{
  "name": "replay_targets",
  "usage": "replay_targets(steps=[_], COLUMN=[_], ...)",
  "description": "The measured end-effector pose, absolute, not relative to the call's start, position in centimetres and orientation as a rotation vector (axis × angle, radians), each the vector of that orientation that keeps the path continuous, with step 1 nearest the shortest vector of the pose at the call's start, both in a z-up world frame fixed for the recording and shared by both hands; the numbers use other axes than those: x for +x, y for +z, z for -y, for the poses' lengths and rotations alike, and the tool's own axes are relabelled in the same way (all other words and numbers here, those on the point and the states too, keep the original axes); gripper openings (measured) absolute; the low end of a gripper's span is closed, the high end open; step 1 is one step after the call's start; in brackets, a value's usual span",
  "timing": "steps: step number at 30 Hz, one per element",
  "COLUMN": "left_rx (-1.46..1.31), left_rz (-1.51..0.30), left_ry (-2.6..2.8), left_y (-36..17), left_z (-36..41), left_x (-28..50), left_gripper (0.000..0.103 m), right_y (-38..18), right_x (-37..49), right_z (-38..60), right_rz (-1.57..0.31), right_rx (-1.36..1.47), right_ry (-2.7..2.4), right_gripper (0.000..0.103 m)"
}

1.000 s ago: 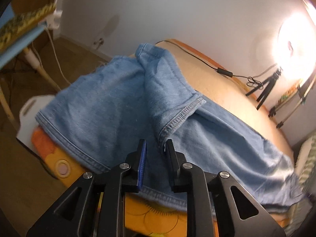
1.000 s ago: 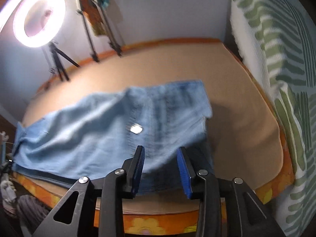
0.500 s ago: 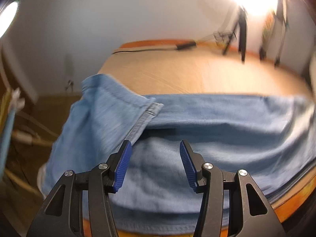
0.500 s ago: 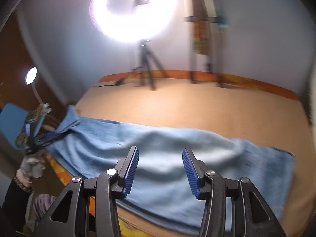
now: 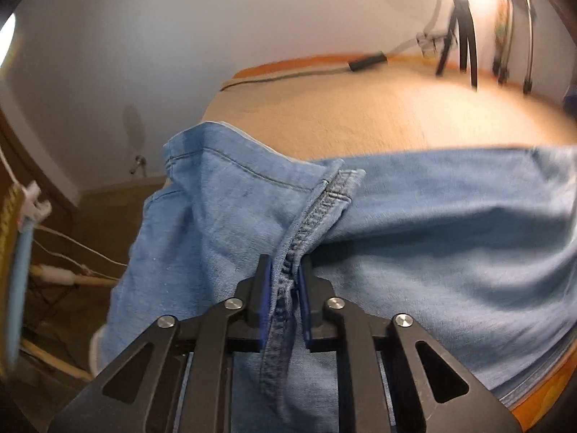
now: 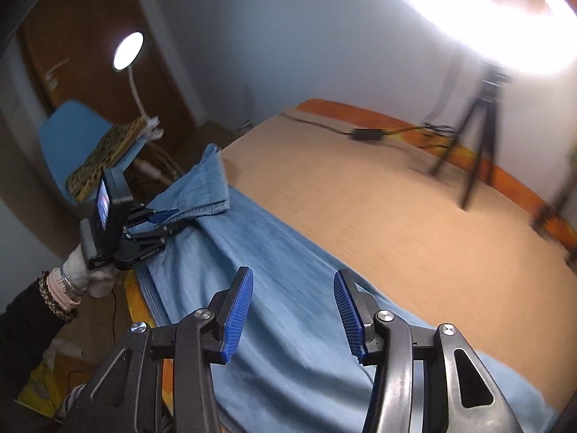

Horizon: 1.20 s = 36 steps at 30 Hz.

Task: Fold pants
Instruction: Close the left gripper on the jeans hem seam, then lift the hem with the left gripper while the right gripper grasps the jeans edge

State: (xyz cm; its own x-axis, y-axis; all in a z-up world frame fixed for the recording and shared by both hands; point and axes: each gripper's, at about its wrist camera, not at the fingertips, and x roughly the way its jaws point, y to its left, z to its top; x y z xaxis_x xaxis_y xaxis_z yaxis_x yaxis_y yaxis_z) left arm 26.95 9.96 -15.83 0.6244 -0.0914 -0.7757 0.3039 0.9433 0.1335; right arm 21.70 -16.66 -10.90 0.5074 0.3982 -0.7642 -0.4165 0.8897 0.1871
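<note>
The left tongs (image 5: 283, 290), angled downward, have just been closed on the hem (image 5: 317, 216) of the pants (image 5: 432, 223). The right tongs (image 6: 294, 312) are held open above the pants, nothing between them.

The pants (image 5: 432, 223) are light blue denim with a darker stitched hem. Both the left hand-held gripper (image 5: 283, 288) and the right hand-held gripper (image 6: 293, 310) are black with ribbed blue pads. The tabletop (image 6: 378, 216) is tan, edged in orange with a yellow flower print. The chair (image 6: 65, 133) is blue, the wall (image 5: 216, 18) white.
</note>
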Motion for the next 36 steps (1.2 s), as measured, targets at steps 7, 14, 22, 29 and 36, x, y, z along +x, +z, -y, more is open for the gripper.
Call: replay_targets(steps=[7,14,22,29,36], left_rx=[-0.148,-0.441,-0.459,-0.531,-0.563], left_rz=[-0.778,-0.74,-0.759,-0.804,-0.794], left_ry=[-0.172,-0.048,-0.082,-0.098,-0.086], left_y=[-13.9,-14.8,-16.3,-17.7,-18.2], left_z=[-17.8,-25.7,-26.4,-27.0,-27.9], left_x=[25.2,22.3,21.2,22.5,24.2], left_gripper=[0.01,0.007,0.007,0.038,0.013], right_y=[-14.7,-16.8,-18.8,-19.6,-18.5], right_x=[26.1,30.8,35.8,38.5,38.6], right_z=[10.5,5.2,-1.6,-5.2,-7.2], right_rz=[-0.984,-1.006,-1.028,-1.042,-1.005], right_rx=[-0.122,-0.204,-0.245,-0.25,-0.292], right_ry=[0.556,0.639,0.718,0.731,0.751], right_gripper=[0.049,0.049,0.049,0.049,0.049])
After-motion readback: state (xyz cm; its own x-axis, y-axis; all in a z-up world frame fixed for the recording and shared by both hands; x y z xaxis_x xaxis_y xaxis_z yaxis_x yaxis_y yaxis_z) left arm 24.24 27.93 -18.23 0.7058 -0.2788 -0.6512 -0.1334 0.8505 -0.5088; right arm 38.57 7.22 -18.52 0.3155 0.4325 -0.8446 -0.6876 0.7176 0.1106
